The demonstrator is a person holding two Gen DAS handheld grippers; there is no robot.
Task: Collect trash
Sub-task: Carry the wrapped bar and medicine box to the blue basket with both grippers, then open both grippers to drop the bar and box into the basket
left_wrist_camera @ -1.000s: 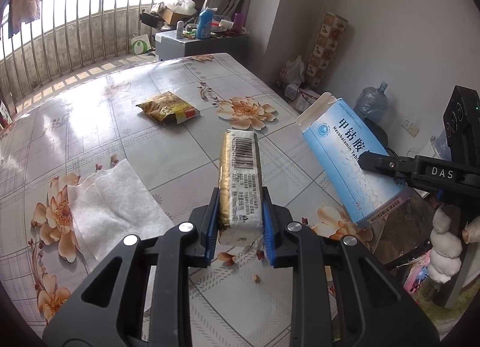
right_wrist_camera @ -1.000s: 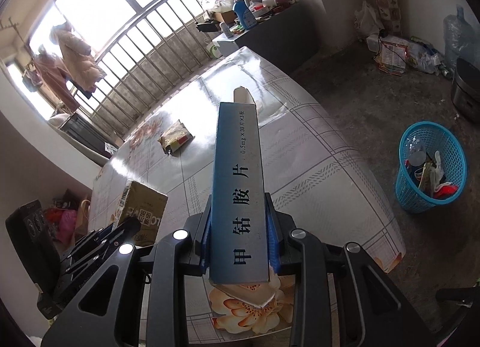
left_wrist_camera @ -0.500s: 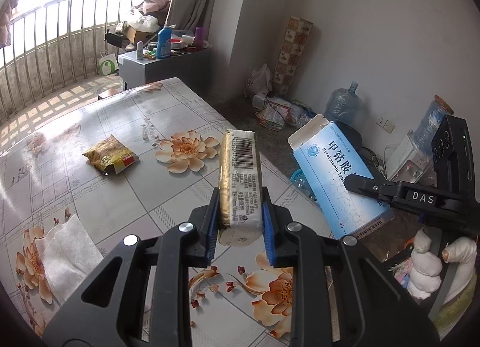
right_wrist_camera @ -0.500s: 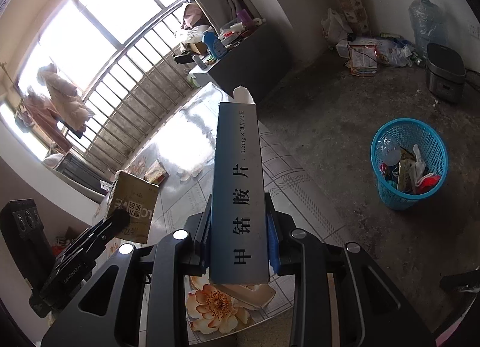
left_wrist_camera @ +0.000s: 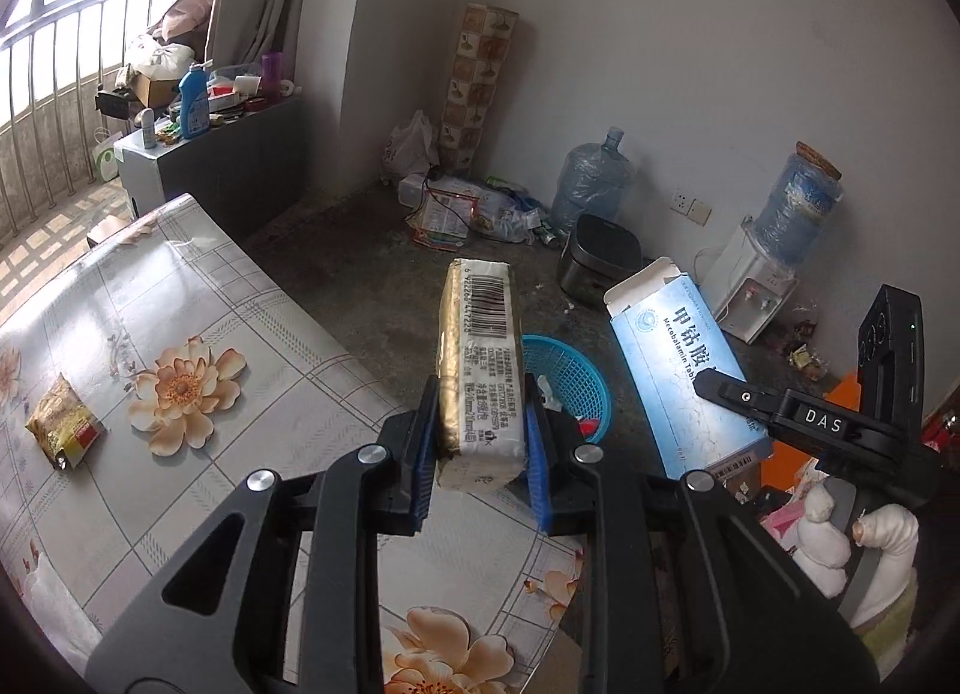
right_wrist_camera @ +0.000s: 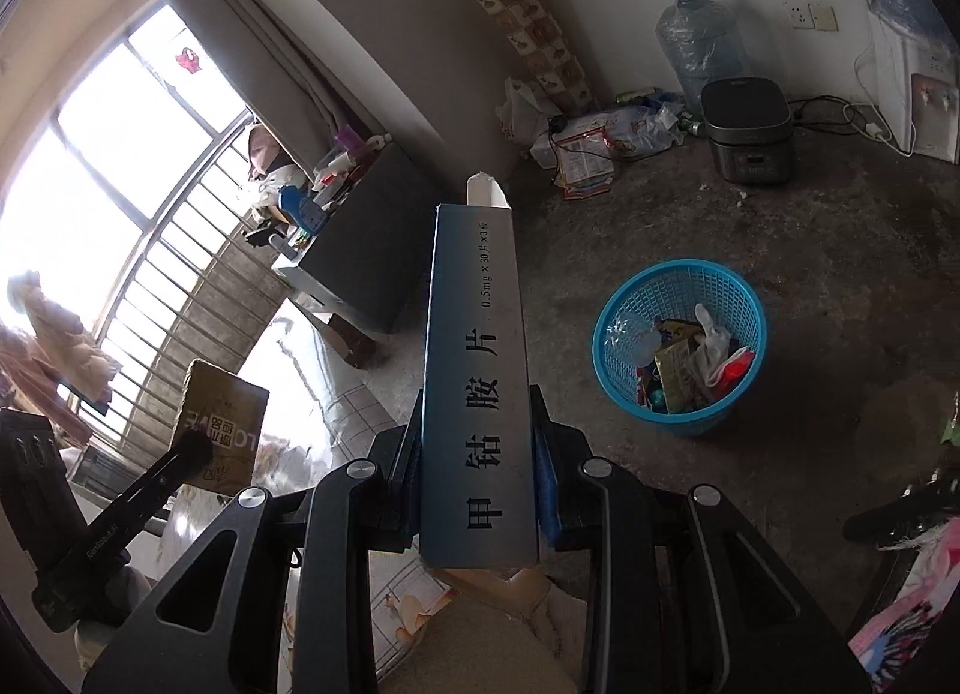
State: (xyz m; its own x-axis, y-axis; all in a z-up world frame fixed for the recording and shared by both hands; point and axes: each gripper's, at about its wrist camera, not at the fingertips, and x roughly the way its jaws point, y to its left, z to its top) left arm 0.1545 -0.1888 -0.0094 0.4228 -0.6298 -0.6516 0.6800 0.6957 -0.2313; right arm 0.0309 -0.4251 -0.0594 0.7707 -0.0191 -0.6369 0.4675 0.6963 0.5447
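Trash, two items in transit — gold drink carton (left_wrist_camera: 480, 370) clamped in the left gripper (left_wrist_camera: 480, 454), blue medicine box (right_wrist_camera: 477, 394) clamped in the right gripper (right_wrist_camera: 477, 478), both carried in the air above the counter (left_wrist_camera: 240, 334) edge.
Detail: both sets of fingers are closed narrow on their items. Blue basket (right_wrist_camera: 681, 346) stands on the floor just past the counter, part-filled. Judged best handling — bring each item fully over the rim before releasing, one at a time, since the long box could tip on the edge. Versus the earlier frames: both hands have swung away from the counter toward the basket; grips unchanged; yellow wrapper (left_wrist_camera: 63, 427) lies uncollected.
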